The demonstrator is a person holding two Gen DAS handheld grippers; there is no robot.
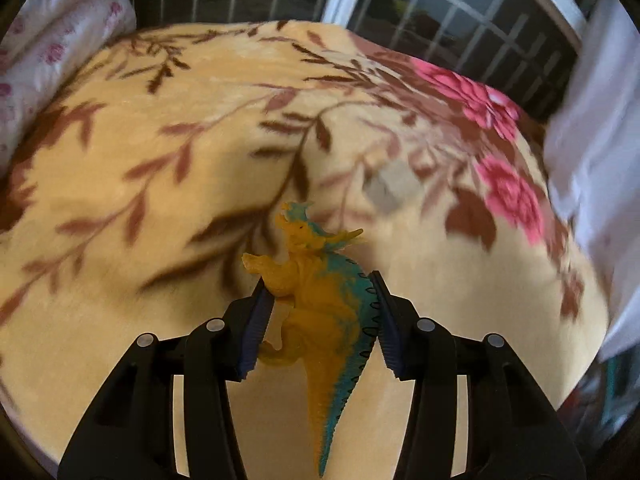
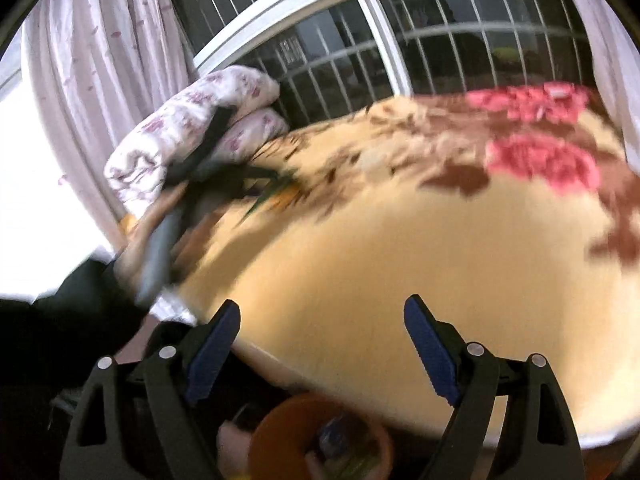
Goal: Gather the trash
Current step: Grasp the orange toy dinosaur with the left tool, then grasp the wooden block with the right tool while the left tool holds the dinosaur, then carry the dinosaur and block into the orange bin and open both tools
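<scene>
Orange plastic dinosaur (image 1: 320,304), teal-ridged along its back, sat clamped between the ribbed blue pads of the left tongs (image 1: 318,320), above a plush floral blanket (image 1: 160,184). Right tongs (image 2: 320,354) stood wide, empty, over an orange bin (image 2: 264,436).

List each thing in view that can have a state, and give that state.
Left gripper: shut on the toy.
Orange and teal plastic toy dinosaur: gripped, head away from the camera, tail hanging free.
Right gripper: open, nothing between its pads.
Cream floral blanket: spread out flat.
Round orange bin: open-topped, some items inside, blurred.
White floral quilt: folded up.
</scene>
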